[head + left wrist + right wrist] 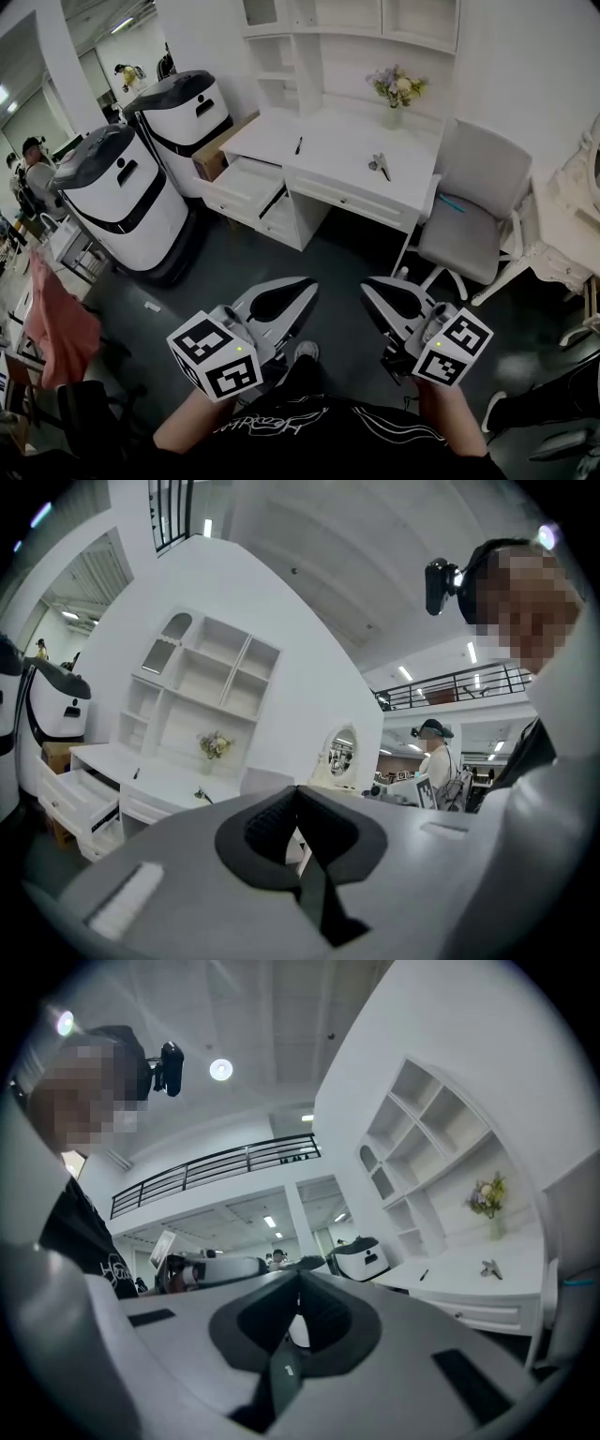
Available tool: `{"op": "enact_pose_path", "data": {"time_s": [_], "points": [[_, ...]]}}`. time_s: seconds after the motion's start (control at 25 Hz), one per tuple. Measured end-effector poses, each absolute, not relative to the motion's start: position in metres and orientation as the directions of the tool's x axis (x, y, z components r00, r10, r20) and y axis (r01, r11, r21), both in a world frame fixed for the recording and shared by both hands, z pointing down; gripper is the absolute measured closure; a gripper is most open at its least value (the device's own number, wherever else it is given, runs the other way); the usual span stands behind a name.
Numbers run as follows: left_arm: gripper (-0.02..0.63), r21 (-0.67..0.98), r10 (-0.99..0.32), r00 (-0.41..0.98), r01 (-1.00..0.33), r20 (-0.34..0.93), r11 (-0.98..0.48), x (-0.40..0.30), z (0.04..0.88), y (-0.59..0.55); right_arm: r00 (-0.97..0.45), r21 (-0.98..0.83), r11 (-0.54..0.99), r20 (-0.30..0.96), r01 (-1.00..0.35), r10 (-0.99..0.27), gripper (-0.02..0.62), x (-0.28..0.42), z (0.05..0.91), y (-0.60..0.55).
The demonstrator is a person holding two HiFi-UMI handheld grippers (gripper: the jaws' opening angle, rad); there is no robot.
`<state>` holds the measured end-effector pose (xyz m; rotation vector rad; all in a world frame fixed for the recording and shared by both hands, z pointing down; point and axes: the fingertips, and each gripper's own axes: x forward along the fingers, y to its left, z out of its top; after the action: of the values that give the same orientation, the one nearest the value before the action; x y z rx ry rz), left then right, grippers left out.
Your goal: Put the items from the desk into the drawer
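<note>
A white desk [342,150] stands across the room from me, its left drawer [246,183] pulled open. On the desktop lie a black pen [298,145] and a small metal tool [380,166]. Both show far off in the left gripper view as the pen [137,773] and the tool [200,795], and in the right gripper view as the pen [424,1275] and the tool [489,1267]. My left gripper [307,283] and right gripper [367,287] are held low in front of me, well short of the desk. Both are shut with nothing in them.
A vase of flowers [398,89] stands at the desk's back. A grey chair [473,202] with a blue item on its seat is right of the desk. Two white-and-black robots [122,192] and a cardboard box [220,150] stand to the left. Dark floor lies between me and the desk.
</note>
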<state>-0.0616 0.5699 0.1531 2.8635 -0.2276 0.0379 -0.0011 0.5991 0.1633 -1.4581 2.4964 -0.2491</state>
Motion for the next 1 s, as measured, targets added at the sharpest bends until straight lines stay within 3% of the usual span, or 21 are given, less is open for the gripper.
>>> {"op": "enact_pose_path", "data": {"time_s": [0.32, 1.0], "points": [[0.597, 0.290, -0.118, 0.991, -0.133, 0.069, -0.948, -0.033, 0.175, 0.523, -0.466, -0.277, 0.468, -0.077, -0.839, -0.882, 0.586, 0.020, 0.183, 0.553], [0.597, 0.417, 0.059, 0.993, 0.010, 0.104, -0.909, 0.104, 0.220, 0.285, -0.263, -0.375, 0.233, 0.030, -0.897, -0.964, 0.586, 0.159, 0.222, 0.335]]}}
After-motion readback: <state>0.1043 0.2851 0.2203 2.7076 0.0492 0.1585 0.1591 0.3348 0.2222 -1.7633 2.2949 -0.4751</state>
